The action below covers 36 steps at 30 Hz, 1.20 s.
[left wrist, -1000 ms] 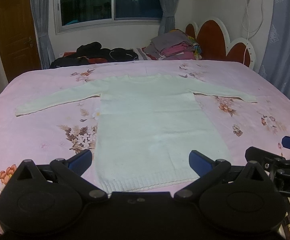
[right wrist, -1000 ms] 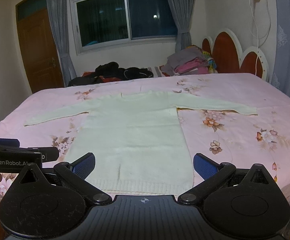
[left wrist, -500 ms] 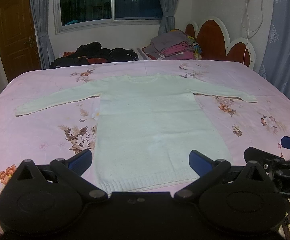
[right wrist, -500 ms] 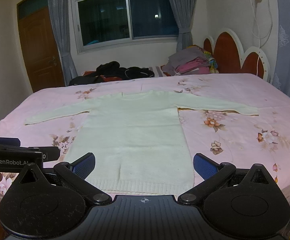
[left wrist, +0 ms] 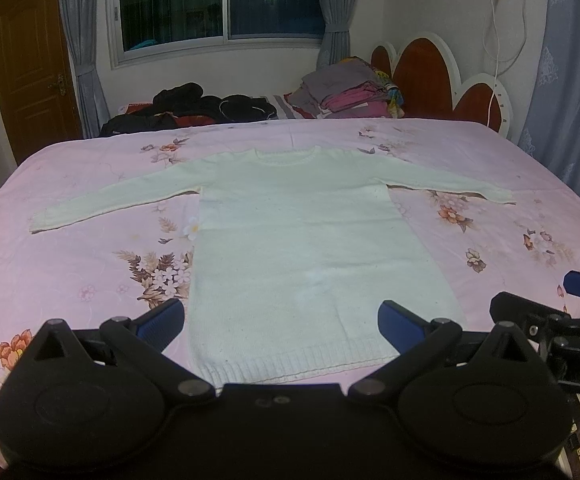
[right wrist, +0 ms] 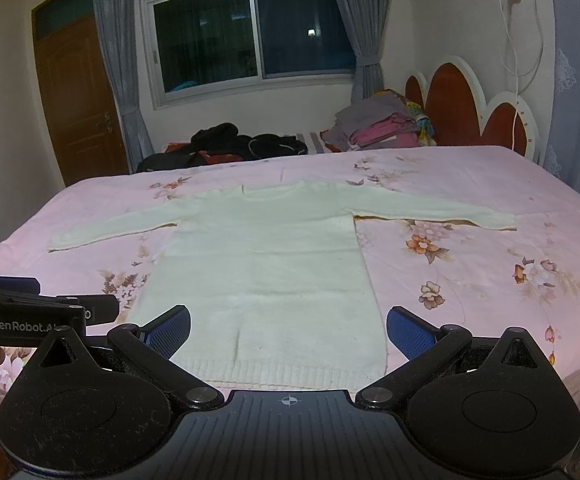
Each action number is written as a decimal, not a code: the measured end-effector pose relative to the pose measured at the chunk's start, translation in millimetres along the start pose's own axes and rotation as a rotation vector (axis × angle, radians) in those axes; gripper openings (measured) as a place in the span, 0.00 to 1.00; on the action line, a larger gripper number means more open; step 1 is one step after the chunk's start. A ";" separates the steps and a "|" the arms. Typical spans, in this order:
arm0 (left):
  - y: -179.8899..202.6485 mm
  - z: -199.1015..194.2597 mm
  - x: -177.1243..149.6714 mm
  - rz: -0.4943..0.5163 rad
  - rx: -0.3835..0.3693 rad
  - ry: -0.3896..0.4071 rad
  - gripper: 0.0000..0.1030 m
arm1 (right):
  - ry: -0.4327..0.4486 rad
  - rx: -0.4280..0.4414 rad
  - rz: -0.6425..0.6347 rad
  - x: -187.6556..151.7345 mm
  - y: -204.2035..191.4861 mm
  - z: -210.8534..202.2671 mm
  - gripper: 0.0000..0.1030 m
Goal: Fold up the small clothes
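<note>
Across the middle of the pink floral bedspread [left wrist: 70,264] a white knit sweater [left wrist: 301,240] lies flat, front up, both sleeves spread wide, ribbed hem nearest. No fold looks begun; a sensible start is pinching one sleeve cuff and the shoulder, then carrying them inward without dragging the body. Both the left gripper [left wrist: 282,320] and the right gripper [right wrist: 288,330] hover spread wide above the hem, empty, touching nothing.
</note>
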State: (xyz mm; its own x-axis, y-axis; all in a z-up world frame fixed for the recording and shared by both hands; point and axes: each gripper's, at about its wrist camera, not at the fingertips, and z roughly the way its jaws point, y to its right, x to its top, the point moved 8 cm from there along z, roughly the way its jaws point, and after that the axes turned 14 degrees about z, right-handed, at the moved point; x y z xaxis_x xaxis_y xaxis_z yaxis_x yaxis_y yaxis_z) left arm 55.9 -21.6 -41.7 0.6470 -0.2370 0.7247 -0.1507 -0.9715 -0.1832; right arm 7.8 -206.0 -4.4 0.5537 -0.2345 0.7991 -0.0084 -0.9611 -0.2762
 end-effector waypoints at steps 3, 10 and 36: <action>0.0 0.5 0.0 0.001 0.001 0.000 1.00 | 0.000 -0.001 0.000 0.2 0.5 0.3 1.00; 0.6 1.9 -0.1 0.001 0.001 -0.003 1.00 | -0.001 -0.002 0.000 0.6 2.4 1.5 1.00; -10.9 54.8 16.5 -0.024 0.010 -0.055 1.00 | 0.021 -0.054 -0.043 29.6 15.1 50.3 1.00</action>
State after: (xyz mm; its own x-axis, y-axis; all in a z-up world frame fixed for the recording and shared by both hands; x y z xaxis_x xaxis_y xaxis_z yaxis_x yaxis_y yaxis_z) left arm 109.2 -14.4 -64.1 0.6906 -0.2126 0.6913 -0.1270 -0.9766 -0.1734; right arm 65.9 -220.1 -11.8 0.5368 -0.1952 0.8208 -0.0306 -0.9767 -0.2123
